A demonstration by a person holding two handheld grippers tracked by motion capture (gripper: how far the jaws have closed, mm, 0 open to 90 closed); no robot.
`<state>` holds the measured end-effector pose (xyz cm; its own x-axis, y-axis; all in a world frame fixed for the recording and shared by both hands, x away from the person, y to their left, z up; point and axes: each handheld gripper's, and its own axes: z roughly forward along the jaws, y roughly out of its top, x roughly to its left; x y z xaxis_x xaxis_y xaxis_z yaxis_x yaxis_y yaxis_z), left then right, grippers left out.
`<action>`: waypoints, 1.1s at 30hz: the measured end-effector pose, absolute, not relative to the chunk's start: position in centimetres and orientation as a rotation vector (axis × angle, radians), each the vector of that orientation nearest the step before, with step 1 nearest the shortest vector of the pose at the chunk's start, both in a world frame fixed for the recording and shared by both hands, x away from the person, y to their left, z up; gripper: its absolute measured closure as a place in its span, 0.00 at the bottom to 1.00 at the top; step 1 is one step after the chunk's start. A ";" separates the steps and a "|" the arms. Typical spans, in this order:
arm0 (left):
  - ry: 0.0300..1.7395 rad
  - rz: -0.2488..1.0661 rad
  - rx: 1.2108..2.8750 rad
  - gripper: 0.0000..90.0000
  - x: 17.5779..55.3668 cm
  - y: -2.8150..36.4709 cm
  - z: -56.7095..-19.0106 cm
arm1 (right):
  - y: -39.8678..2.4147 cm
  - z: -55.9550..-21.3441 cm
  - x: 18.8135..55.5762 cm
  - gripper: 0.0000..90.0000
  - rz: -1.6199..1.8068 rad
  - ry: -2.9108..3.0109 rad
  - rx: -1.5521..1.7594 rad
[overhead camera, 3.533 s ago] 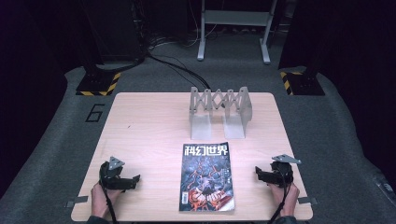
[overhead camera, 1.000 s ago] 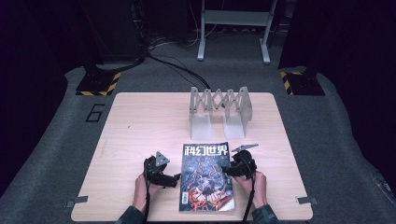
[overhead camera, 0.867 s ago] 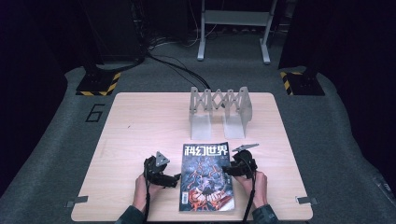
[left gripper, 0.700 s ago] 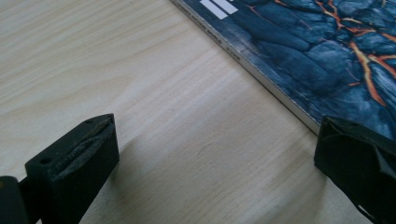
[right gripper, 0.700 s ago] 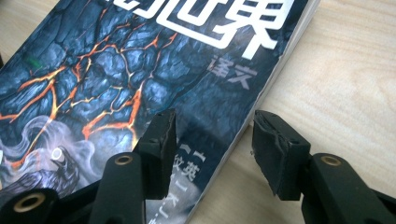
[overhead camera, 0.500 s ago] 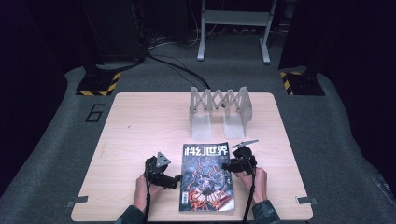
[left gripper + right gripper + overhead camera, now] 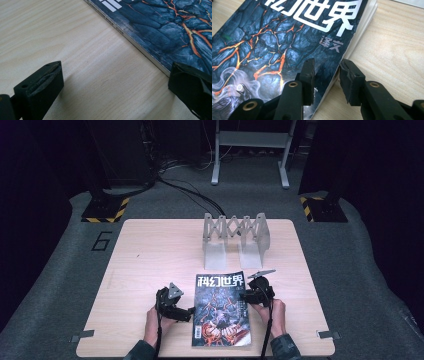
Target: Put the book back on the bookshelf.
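Observation:
A magazine [image 7: 221, 307] with a dark cracked-lava cover and white Chinese title lies flat at the table's near middle. My left gripper [image 7: 189, 314] rests beside its left spine edge. In the left gripper view its jaws [image 7: 115, 75] stand wide open on bare wood, the magazine [image 7: 175, 30] just past the right jaw. My right gripper [image 7: 245, 295] sits at the right edge. Its jaws [image 7: 327, 65] have just been closing and straddle the page edge of the magazine [image 7: 274, 37], one jaw on the cover, one on the table, with a gap still showing.
A grey accordion-style metal rack [image 7: 235, 237] stands at the back middle of the wooden table [image 7: 150, 250]. Black stands with yellow-striped bases and cables lie on the floor behind the table.
Since the earliest frame both hands have come in from the table's sides to the magazine's two edges. Over the last second they keep their places.

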<state>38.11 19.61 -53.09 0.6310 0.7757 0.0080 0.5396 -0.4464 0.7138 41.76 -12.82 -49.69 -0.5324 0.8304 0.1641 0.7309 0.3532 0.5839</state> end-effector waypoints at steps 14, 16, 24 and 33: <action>1.016 0.448 2.166 0.00 38.1 19.7 -53.1 | -13.5 -48.9 42.7 0.75 1.096 2.467 1.459; 1.020 0.447 2.164 0.00 38.1 19.6 -53.1 | -13.5 -48.8 42.6 0.75 1.085 2.482 1.489; 1.011 0.449 2.172 0.00 38.2 19.7 -53.0 | -13.9 -49.1 42.3 0.76 1.092 2.497 1.526; 1.016 0.450 2.167 0.00 38.1 19.7 -53.1 | -12.5 -49.1 43.6 0.75 1.121 2.494 1.506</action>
